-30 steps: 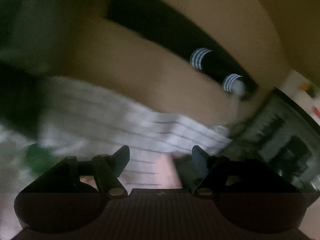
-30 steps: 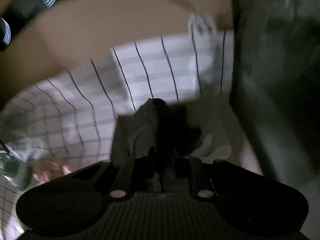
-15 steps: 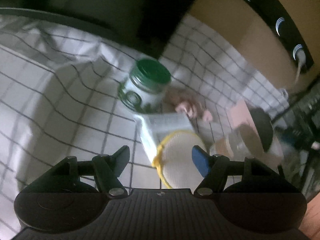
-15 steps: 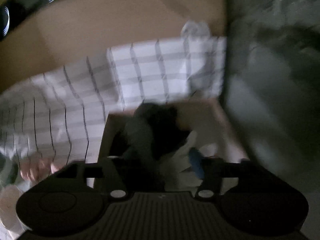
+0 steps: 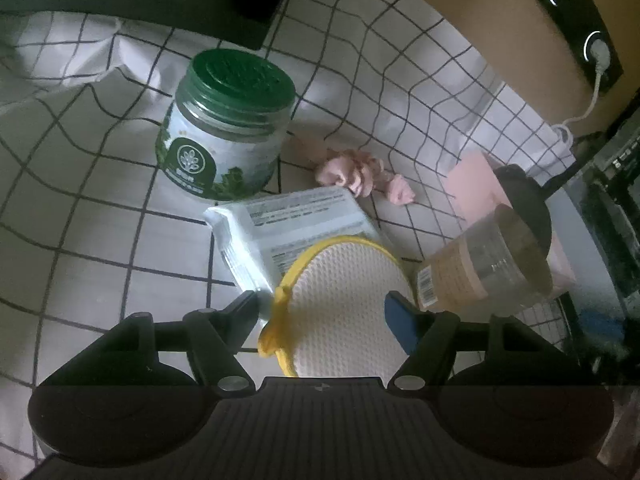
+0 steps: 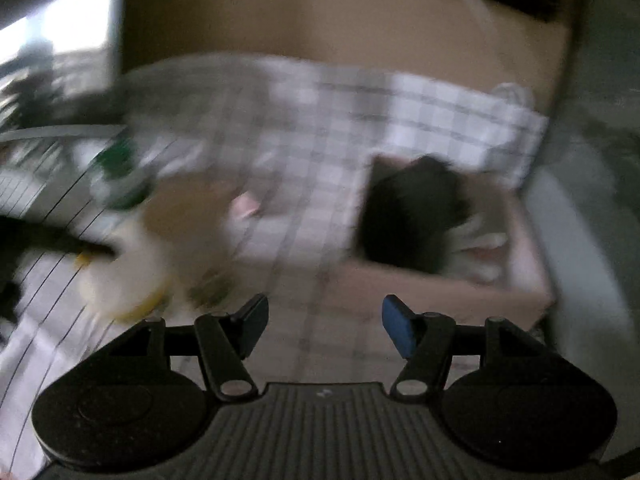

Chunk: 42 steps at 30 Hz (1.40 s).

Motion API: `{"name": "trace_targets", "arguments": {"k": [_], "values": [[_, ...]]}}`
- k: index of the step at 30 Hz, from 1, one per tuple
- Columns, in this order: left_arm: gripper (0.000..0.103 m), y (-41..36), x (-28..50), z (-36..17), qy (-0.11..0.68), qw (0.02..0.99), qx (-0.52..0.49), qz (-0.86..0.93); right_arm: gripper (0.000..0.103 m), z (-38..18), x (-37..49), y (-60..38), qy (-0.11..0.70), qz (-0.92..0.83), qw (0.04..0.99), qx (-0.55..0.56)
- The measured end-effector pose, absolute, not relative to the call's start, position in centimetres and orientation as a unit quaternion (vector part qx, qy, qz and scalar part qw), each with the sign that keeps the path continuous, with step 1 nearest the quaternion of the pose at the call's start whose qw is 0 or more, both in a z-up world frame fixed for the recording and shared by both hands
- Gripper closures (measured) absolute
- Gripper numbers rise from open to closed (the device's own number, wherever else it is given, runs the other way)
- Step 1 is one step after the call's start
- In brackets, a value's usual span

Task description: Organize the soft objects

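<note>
The left gripper (image 5: 320, 316) has its jaws spread wide, and a round sponge pad (image 5: 348, 304) lies between the fingers, untouched as far as the view shows. The pad is a flat disc of white waffle-textured foam with a yellow rim and a yellow loop at its left edge; its face tilts up toward the camera. It rests partly on a flat white plastic packet (image 5: 288, 228) covered in small print, whose long side runs from lower left to upper right. Just right of the pad a clear plastic cup (image 5: 484, 272) lies on its side, mouth pointing up and right. Beyond the packet lies a crumpled pink scrunchie (image 5: 360, 174), soft and lumpy, and left of it stands a jar (image 5: 228, 128) with a ribbed green lid. All sit on a wrinkled white cloth with a black grid (image 5: 80, 200).

The right gripper (image 6: 324, 324) has just been opening; its jaws now stand apart with nothing between them. Ahead and to the right, blurred, a shallow cardboard box (image 6: 440, 280) holds a dark soft bundle (image 6: 412, 216) and something pale beside it.
</note>
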<state>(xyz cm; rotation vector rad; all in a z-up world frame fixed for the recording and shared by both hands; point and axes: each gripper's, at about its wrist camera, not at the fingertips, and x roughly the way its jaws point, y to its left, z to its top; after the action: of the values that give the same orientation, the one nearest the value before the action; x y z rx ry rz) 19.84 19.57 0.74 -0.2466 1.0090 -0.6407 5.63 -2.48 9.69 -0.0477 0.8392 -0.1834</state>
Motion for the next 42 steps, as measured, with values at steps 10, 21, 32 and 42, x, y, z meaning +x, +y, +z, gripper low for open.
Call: {"name": "trace_targets", "arguments": {"k": [10,21,32,42], "values": [[0.039,20.4,20.1,0.6,0.485,0.815,-0.128,-0.29,0.085,6.3,7.9,7.0,0.428,0.031,0.899,-0.087],[0.04,21.0,19.9,0.5,0.489,0.811,-0.141,-0.288,0.085,3.0,13.2,9.4,0.415,0.027,0.905,-0.093],[0.057,21.1,20.2,0.5,0.497,0.805,-0.157,-0.284,0.085,2.8,13.6,9.0,0.41,0.048,0.908,-0.072],[0.06,20.8,19.3,0.6,0.512,0.772,-0.183,-0.329,0.085,3.0,12.7,8.3,0.424,0.064,0.902,-0.053]]}}
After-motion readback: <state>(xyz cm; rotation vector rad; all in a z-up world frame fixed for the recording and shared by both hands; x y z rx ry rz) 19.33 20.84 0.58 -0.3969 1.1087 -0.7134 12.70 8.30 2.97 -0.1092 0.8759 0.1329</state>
